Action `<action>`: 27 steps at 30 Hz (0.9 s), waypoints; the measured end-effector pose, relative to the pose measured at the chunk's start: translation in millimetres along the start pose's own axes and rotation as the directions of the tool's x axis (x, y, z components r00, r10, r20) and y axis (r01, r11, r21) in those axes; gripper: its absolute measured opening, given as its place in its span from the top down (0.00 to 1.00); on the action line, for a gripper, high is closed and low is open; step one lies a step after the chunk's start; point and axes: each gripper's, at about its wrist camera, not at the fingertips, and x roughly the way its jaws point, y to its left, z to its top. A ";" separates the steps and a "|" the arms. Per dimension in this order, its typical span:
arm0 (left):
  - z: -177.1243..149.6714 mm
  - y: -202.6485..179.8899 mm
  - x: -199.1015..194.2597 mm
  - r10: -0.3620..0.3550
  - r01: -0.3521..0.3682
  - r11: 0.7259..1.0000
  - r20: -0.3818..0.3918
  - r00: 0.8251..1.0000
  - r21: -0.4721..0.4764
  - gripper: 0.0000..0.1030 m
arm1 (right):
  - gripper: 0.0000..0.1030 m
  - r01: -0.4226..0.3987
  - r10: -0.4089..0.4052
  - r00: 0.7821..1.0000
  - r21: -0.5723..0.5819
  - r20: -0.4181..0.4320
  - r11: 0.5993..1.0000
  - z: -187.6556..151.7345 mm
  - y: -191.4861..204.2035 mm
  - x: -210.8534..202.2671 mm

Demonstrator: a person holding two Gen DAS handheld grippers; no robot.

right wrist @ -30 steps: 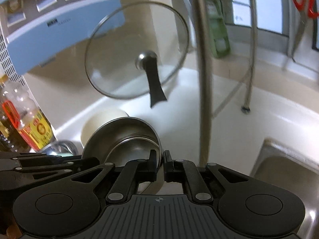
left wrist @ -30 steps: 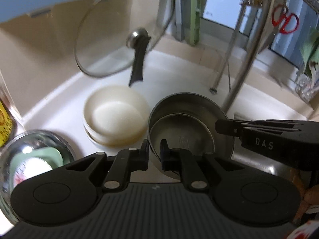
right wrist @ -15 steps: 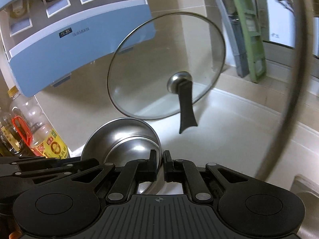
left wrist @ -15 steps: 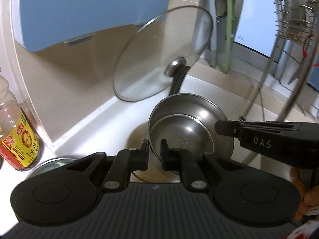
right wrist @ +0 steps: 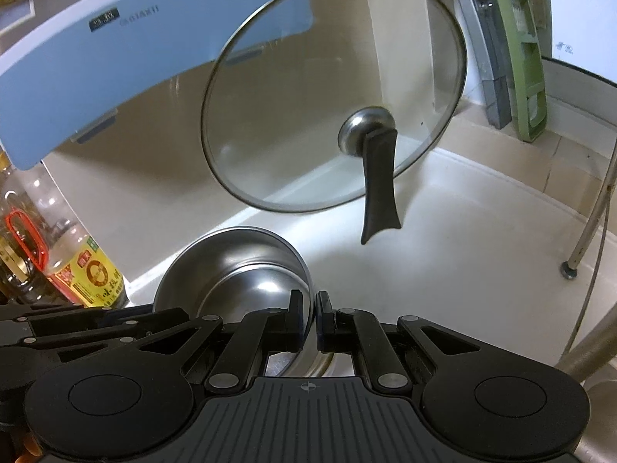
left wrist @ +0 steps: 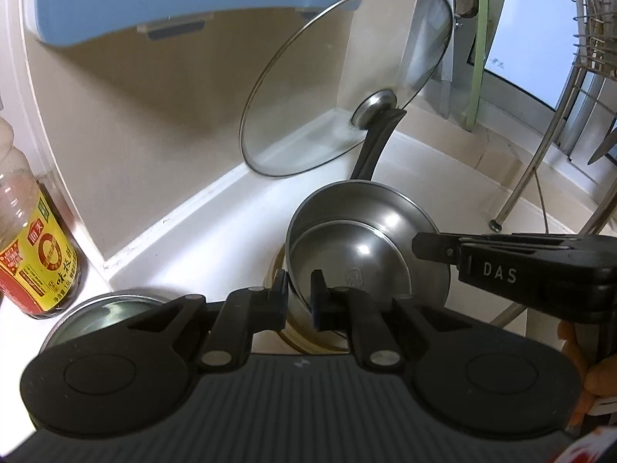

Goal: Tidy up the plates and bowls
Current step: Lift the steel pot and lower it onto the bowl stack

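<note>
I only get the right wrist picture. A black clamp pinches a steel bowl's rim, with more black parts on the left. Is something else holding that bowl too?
Observer: Yes. The left gripper is shut on the bowl's near rim, and the right gripper clamps the rim on the side.
Operator: Is anything under the bowl?
Observer: A cream dish sits just below it; I cannot tell whether they touch.
Operator: Any other bowls around?
Observer: One more steel bowl stands on the counter beside the oil bottle, hidden from you by the left gripper.
</note>
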 end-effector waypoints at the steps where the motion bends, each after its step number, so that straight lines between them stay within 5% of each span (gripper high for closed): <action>1: -0.3 0.6 0.8 0.001 -0.001 1.000 -0.003 1.000 0.000 0.90 | 0.94 0.001 -0.001 1.000 0.000 -0.005 1.000 -0.1 -0.3 2.0; 27: -6.0 5.5 20.4 -0.013 0.011 1.000 -0.084 0.996 -0.021 0.85 | 0.93 0.020 -0.018 0.998 0.032 -0.065 0.999 -1.7 -6.5 26.8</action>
